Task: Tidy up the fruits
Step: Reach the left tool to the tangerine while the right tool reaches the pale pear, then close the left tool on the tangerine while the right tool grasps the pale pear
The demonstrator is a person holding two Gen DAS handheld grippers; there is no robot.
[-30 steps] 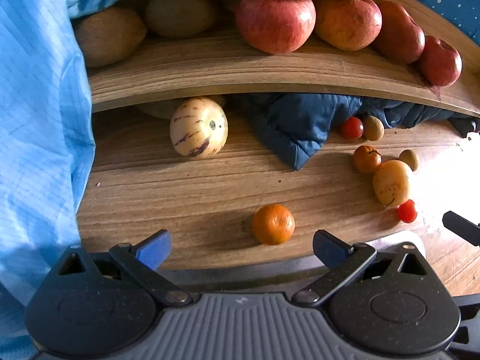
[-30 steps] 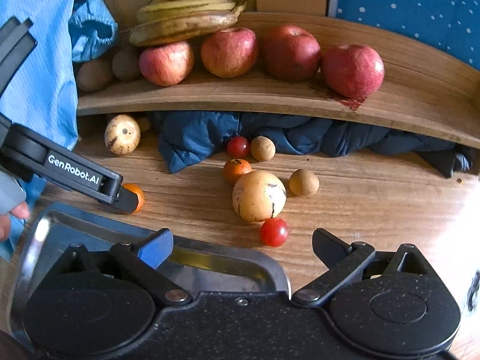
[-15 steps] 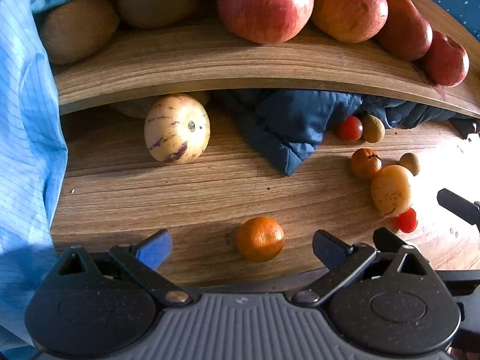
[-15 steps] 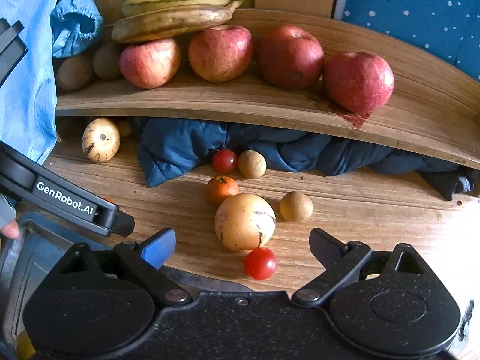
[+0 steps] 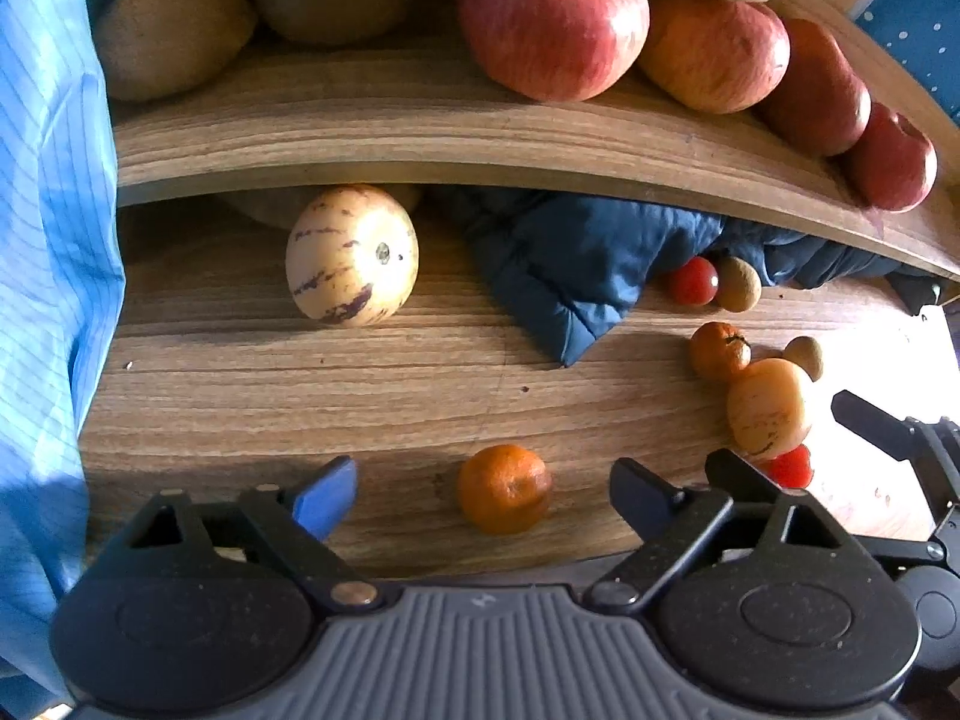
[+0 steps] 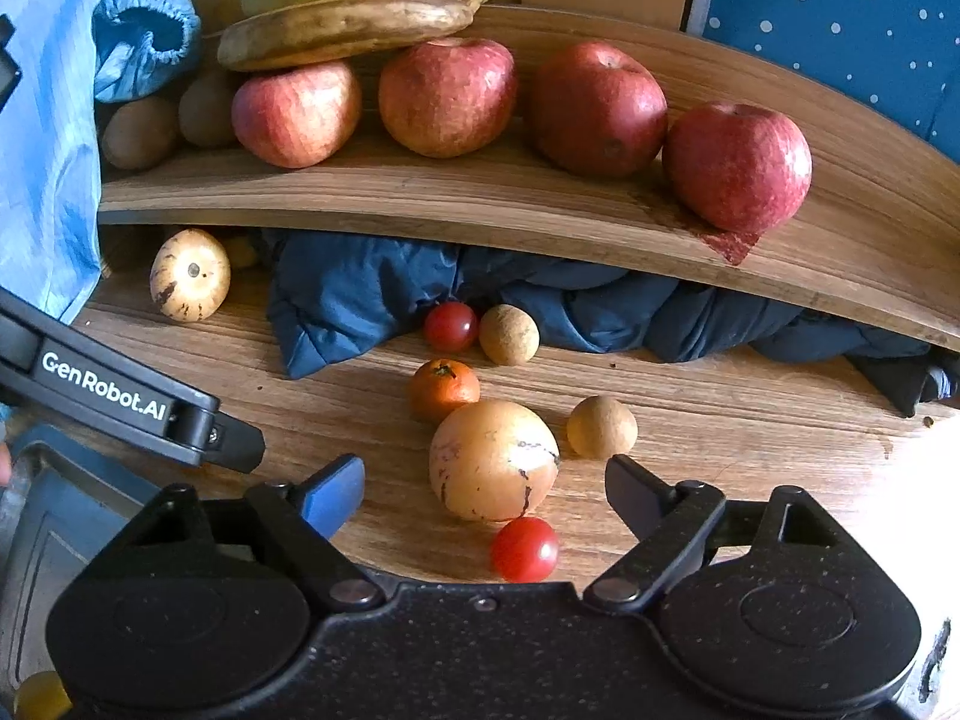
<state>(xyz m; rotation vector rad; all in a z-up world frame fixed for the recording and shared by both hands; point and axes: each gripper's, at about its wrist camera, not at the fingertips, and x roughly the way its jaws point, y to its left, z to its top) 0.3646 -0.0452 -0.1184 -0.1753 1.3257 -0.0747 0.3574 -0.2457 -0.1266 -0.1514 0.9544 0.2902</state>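
Since a second ago both grippers have come lower and closer to the loose fruit, so the mandarin now sits between the spread fingers of the left gripper, not yet touched. The right gripper, fingers also wide apart and empty, frames a pale melon with a cherry tomato touching its near side.

The sorting looks partly done. On the curved wooden shelf, four red apples stand in a row, with bananas on top and brown kiwis at the left. Still loose on the grained wood surface are a striped melon, a second mandarin, another tomato and two round, matte tan fruits. A quilted blue cloth lies bunched under the shelf. A metal tray shows at lower left.
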